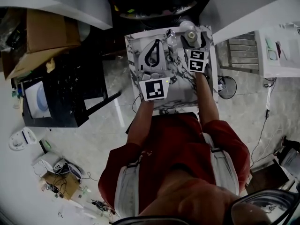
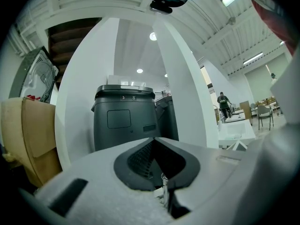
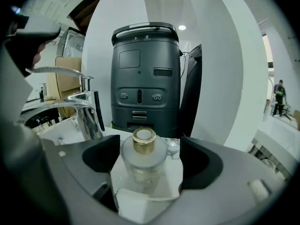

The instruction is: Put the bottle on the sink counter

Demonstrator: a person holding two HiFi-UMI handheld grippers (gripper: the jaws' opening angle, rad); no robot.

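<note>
Marble-patterned sink counter lies below you, and the bottle already stands upright on it, near the back edge and just right of the faucet. Your right gripper has its jaws spread wide with the bottle between them, and the pads look clear of the glass on both sides. Your left gripper hangs over the counter's left part with its jaws pressed together on nothing. The risk from here is in pulling away. If you swing the right gripper sideways or tilt it as you back off, a jaw could clip the bottle's shoulder and tip it towards the faucet or off the rear edge. A straight pull back along the jaws looks safest. The bottle is frosted and shut with a gold cap, so you cannot tell whether there is liquid inside. A cardboard box sits well off to your left, and its contents are not visible.
</note>
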